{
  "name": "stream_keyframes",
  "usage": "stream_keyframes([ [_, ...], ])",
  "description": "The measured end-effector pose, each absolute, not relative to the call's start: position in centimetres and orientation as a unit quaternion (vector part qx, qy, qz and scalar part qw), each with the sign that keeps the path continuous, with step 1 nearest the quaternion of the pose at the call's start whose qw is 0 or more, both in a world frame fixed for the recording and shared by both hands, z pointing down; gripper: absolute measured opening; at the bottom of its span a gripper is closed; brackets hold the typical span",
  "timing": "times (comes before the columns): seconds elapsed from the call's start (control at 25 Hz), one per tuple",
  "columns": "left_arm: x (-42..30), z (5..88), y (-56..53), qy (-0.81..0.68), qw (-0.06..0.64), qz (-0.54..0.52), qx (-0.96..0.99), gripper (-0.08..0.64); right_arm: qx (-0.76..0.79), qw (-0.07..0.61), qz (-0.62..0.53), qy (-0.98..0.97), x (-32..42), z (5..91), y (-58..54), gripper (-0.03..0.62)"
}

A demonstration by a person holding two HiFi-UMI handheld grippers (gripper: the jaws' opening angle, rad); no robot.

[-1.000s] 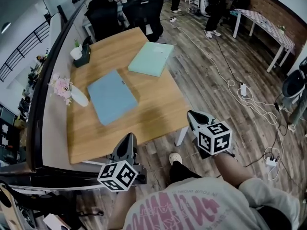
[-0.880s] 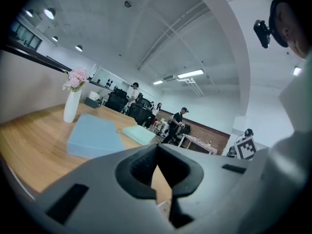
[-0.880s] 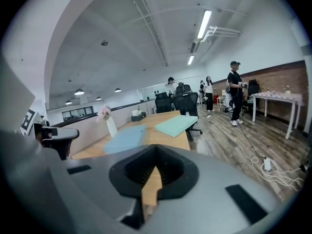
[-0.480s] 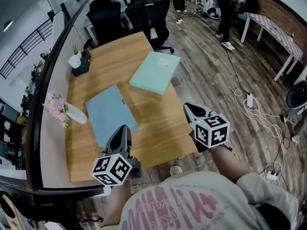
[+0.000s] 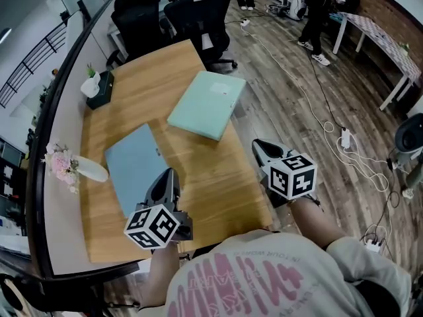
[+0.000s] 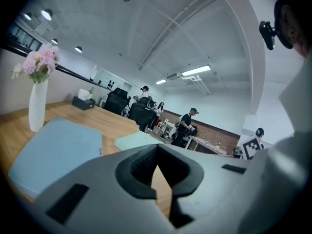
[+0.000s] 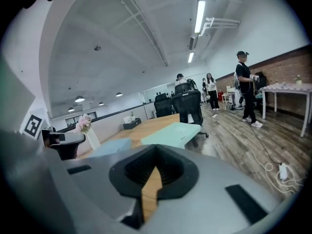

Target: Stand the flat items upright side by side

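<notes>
Two flat folders lie on the wooden table (image 5: 218,197): a blue one (image 5: 135,167) at the near left and a mint-green one (image 5: 207,104) farther back, its far corner over the table's right edge. My left gripper (image 5: 166,176) is shut and empty, its tip beside the blue folder's near right edge. At the table's near right edge my right gripper (image 5: 258,146) hangs shut and empty. The left gripper view shows the blue folder (image 6: 53,152) and the green folder (image 6: 136,140) beyond the left gripper (image 6: 157,165). The right gripper (image 7: 155,165) points toward the green folder (image 7: 173,133).
A white vase with pink flowers (image 5: 66,169) lies at the table's left edge. A small potted plant (image 5: 90,84) and a dark box (image 5: 102,91) stand at the far left corner. Black office chairs (image 5: 192,12) are behind the table. Cables (image 5: 344,137) run over the floor on the right.
Both grippers have come forward from in front of the table to over its near edge, the left one up to the blue folder. Both stay shut.
</notes>
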State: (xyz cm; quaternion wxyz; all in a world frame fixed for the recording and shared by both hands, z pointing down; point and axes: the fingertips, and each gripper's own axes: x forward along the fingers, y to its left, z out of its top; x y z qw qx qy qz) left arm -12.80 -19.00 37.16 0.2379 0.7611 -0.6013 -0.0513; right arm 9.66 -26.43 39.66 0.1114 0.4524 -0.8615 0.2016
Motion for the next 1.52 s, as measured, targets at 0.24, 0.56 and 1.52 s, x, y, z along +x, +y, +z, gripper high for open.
stream_keyframes([
  [0.24, -13.4, 39.7, -20.5, -0.604, 0.262, 0.003, 0.753, 0.003, 0.442, 0.130, 0.268, -0.847, 9.9, 44.0, -26.8, 0.000],
  [0.56, -16.6, 39.3, -24.7, -0.610, 0.240, 0.036, 0.754, 0.003, 0.442, 0.122, 0.312, -0.832, 9.1, 46.0, -29.3, 0.000],
  [1.52, -19.8, 46.8, -47.5, -0.528, 0.245, 0.162, 0.797, 0.139, 0.423, 0.111, 0.407, -0.802, 5.2, 52.6, -41.1, 0.200],
])
